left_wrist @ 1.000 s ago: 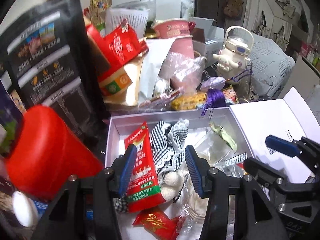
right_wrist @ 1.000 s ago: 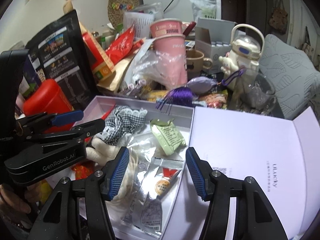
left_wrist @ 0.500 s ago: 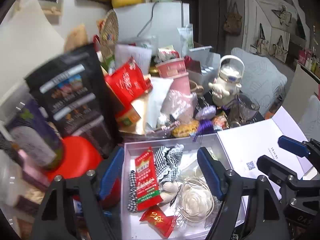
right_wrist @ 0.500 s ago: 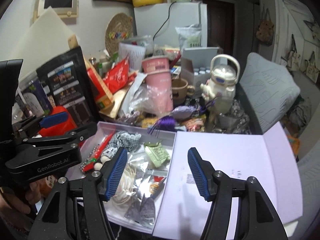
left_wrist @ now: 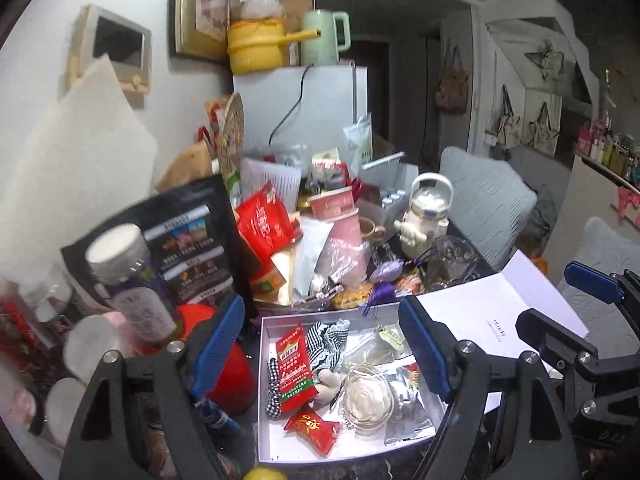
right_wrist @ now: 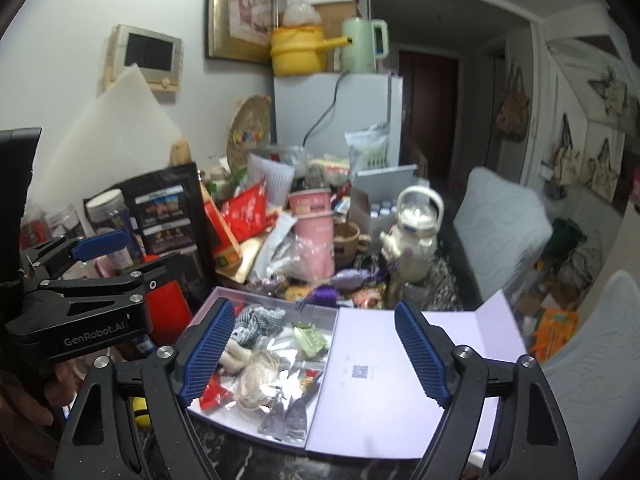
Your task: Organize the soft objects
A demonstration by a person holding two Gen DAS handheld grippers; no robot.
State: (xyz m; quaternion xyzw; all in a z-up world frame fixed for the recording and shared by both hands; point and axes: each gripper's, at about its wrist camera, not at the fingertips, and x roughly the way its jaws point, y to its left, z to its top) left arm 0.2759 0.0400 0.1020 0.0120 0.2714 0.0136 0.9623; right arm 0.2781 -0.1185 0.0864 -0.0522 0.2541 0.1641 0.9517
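Below both grippers, an open white box (left_wrist: 262,396) of soft objects is seen, its lid (right_wrist: 420,364) laid flat rightward. Contents overlap: one checked cloth (left_wrist: 326,340), two red packets. Left gripper (left_wrist: 322,354) gapes empty; right gripper (right_wrist: 314,354) is opening, empty.

A lived-in home. A small fridge (right_wrist: 338,120) carries a yellow pot (right_wrist: 298,50) and green kettle (right_wrist: 362,44); a framed picture (right_wrist: 240,12) hangs nearby, snack packets crowd the table

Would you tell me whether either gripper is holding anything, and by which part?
Nothing is held: the left gripper is empty, and the right gripper, its jaws opening, is too.
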